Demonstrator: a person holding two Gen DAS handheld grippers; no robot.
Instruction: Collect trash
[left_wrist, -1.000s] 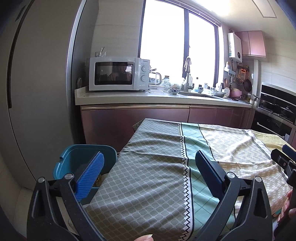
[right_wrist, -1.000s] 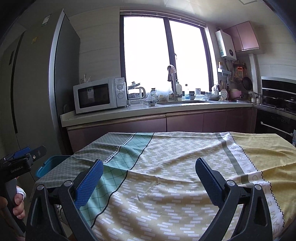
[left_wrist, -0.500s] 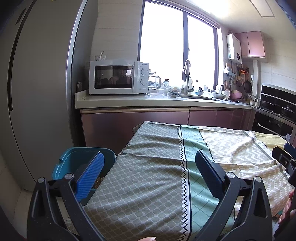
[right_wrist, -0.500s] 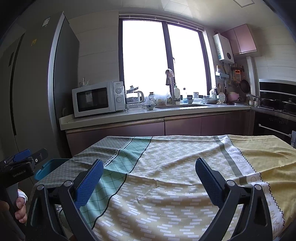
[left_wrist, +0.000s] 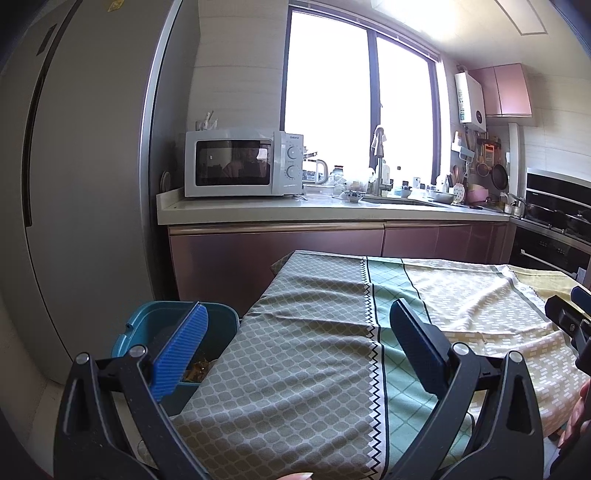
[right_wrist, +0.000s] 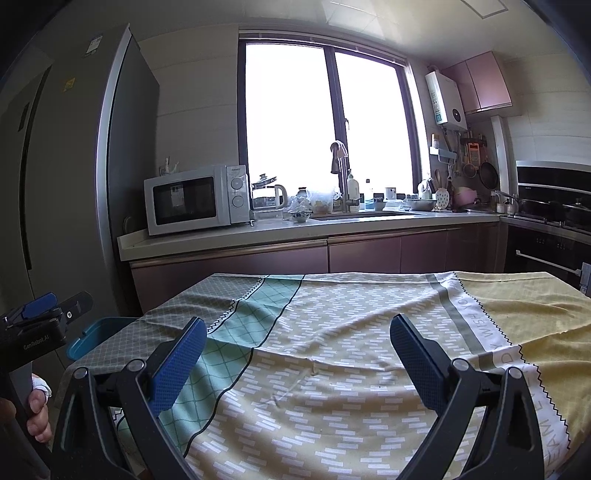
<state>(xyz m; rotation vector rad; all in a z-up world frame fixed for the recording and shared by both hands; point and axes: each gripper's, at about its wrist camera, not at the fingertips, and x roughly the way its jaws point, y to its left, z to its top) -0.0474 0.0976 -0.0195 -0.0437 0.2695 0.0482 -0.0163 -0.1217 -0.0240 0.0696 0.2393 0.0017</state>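
Note:
A blue bin (left_wrist: 155, 328) stands on the floor at the table's left end, with brownish scraps inside; its rim also peeks out in the right wrist view (right_wrist: 94, 338). My left gripper (left_wrist: 297, 334) is open above the grey-green end of the tablecloth (left_wrist: 303, 354), its left finger over the bin. My right gripper (right_wrist: 295, 345) hovers open over the yellow-and-white part of the tablecloth (right_wrist: 332, 354). Neither holds anything. I see no loose trash on the cloth.
A tall grey fridge (left_wrist: 81, 177) rises left of the bin. Behind the table runs a counter (left_wrist: 295, 212) with a white microwave (left_wrist: 240, 162), kettle, sink and dishes. An oven (right_wrist: 554, 236) sits at the right. A hand (right_wrist: 37, 410) grips the left tool.
Both grippers have lifted and tilted upward slightly, so more ceiling and window show. The jaws stay open as before.

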